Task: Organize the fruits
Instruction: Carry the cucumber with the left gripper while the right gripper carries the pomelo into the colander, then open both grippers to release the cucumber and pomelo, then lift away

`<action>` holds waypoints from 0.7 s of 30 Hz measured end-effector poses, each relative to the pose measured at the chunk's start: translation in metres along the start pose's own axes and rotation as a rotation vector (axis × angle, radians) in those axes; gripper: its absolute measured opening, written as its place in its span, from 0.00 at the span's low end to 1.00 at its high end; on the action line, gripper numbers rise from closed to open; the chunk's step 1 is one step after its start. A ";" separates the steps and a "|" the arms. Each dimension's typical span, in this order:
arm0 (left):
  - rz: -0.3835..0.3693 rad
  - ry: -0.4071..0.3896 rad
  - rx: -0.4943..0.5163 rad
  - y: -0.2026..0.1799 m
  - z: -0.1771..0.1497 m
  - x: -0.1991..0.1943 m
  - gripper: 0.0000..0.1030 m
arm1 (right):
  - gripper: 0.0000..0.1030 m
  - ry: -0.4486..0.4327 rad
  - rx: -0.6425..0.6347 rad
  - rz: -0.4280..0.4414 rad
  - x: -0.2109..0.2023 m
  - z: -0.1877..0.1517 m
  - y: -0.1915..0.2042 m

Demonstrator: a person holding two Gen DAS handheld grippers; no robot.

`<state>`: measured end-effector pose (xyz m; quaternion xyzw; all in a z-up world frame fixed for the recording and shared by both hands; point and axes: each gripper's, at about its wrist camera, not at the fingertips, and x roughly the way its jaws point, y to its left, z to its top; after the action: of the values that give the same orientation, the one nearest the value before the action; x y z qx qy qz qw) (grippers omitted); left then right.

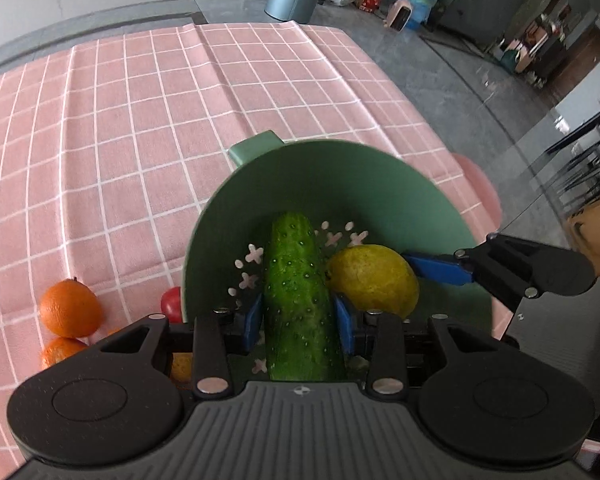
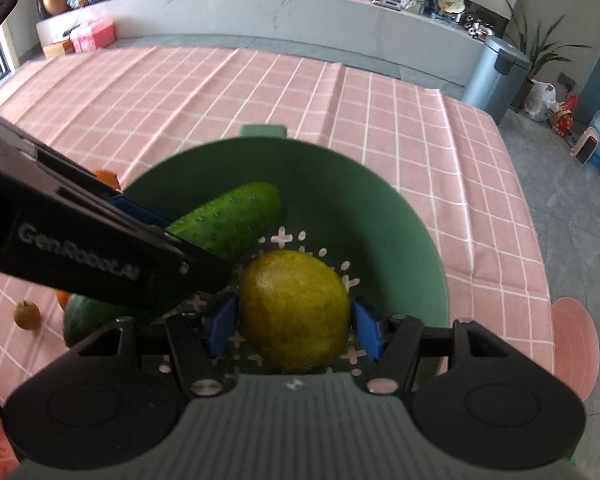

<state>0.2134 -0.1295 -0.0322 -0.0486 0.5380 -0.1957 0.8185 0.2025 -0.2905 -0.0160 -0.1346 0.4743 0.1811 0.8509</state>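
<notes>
Gripping a bumpy dark-green cucumber, the left gripper holds it over the perforated green plastic colander on the pink-checked bench, long axis running straight out ahead between the pads. Just beside it, the right gripper clamps a round yellow-green lemon low in the same bowl.

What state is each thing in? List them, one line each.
Cucumber: gripped by the left tongs, inside the green colander.
Yellow fruit: gripped by the right tongs, inside the colander.
Green colander: upright on the pink checked cloth.
Oranges: loose on the cloth, outside the colander.
</notes>
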 end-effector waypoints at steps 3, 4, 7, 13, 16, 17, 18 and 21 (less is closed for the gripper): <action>0.035 -0.012 0.049 -0.007 -0.001 -0.001 0.40 | 0.57 0.006 -0.012 0.003 0.006 0.001 0.001; 0.047 -0.009 0.060 -0.009 -0.002 -0.001 0.40 | 0.57 0.013 -0.013 0.004 0.008 0.003 0.001; 0.055 -0.009 0.073 -0.010 -0.002 -0.002 0.40 | 0.58 0.010 -0.026 0.002 0.008 0.003 0.002; 0.068 -0.018 0.086 -0.011 -0.002 -0.004 0.49 | 0.57 0.020 -0.032 -0.005 0.007 0.002 0.002; 0.058 -0.026 0.085 -0.012 -0.003 -0.006 0.52 | 0.59 0.011 -0.045 -0.026 0.003 0.002 0.005; 0.055 -0.033 0.084 -0.012 -0.003 -0.007 0.52 | 0.63 0.008 -0.046 -0.030 0.001 0.003 0.005; 0.054 -0.039 0.083 -0.013 -0.004 -0.009 0.52 | 0.65 0.008 -0.047 -0.035 0.000 0.003 0.005; 0.049 -0.064 0.084 -0.015 -0.007 -0.021 0.53 | 0.66 0.002 -0.047 -0.051 -0.007 0.004 0.006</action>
<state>0.1959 -0.1343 -0.0132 -0.0072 0.5038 -0.1963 0.8412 0.1995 -0.2853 -0.0082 -0.1669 0.4670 0.1703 0.8515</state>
